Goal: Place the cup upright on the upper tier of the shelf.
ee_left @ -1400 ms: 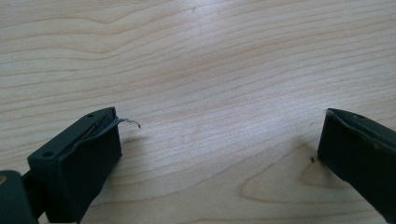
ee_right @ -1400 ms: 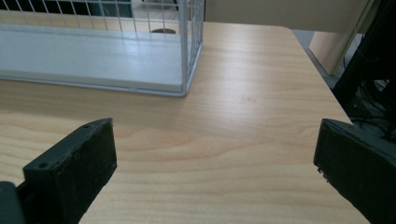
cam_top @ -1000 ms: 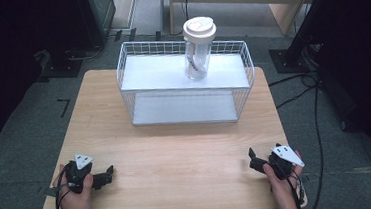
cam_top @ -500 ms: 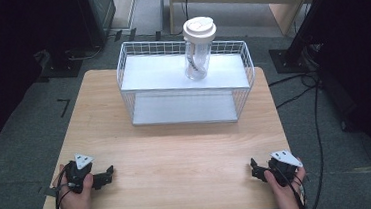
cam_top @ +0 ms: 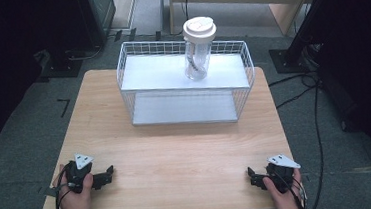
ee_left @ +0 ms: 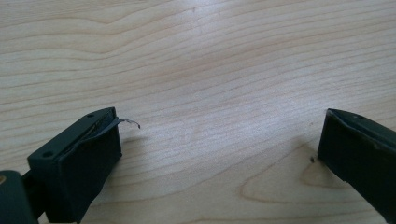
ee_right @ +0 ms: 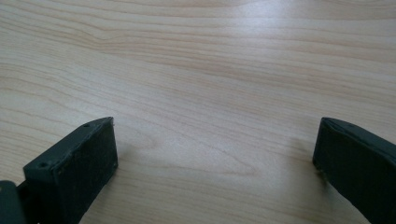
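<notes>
High view: a light wooden table (cam_top: 177,155) carries a white wire basket shelf (cam_top: 184,87) at its far middle, with a solid top deck and a lower deck. A clear tumbler (cam_top: 198,56) with a white lid stands upright on the top deck, right of centre; something dark sits inside it, too small to tell. The left gripper (cam_top: 107,174) rests at the near left corner, held by the left hand (cam_top: 73,196), jaws pointing toward table centre. The right gripper (cam_top: 251,174) sits at the near right corner in the right hand (cam_top: 283,192), close to the near edge, jaws pointing inward. Both are well apart from the shelf and tumbler; bare tabletop lies between them and in front of the shelf. Dark carpet and cables surround the table. Left gripper view: the left gripper (ee_left: 219,154) has its jaws spread wide, nothing between them but wood grain; a thin frayed strip curls off the left pad. Right gripper view: the right gripper (ee_right: 215,154) likewise has its jaws wide apart over bare wood, holding nothing.
</notes>
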Demonstrator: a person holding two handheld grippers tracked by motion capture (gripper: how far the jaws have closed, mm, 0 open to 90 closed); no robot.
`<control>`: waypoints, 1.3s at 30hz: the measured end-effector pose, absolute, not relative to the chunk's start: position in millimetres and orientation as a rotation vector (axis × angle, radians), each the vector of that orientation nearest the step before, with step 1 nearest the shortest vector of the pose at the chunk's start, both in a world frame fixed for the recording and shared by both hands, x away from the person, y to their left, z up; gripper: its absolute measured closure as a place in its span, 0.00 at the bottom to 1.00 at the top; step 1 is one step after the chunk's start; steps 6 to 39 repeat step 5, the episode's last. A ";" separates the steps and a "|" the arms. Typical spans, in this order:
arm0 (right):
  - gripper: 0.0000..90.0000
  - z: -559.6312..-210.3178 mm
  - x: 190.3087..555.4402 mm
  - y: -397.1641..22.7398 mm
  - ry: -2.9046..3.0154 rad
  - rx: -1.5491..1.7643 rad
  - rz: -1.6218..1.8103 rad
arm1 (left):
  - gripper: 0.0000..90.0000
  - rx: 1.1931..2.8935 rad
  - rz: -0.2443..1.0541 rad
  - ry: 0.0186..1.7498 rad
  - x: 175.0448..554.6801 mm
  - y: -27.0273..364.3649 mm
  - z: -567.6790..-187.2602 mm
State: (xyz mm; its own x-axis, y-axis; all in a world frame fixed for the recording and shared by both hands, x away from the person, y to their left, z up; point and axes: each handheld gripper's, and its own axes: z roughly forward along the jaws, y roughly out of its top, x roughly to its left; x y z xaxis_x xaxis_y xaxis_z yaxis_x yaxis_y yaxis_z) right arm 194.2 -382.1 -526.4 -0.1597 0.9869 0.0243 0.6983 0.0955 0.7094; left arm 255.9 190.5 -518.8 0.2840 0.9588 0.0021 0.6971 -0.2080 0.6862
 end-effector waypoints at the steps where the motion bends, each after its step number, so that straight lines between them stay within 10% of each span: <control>1: 0.00 -526.5 196.0 -380.6 1.918 1.642 0.821 | 0.00 1.979 0.584 1.479 256.7 190.7 -518.6; 39: 0.00 -526.4 197.1 -379.4 1.924 1.639 0.824 | 0.00 1.992 0.596 1.479 257.3 188.8 -518.9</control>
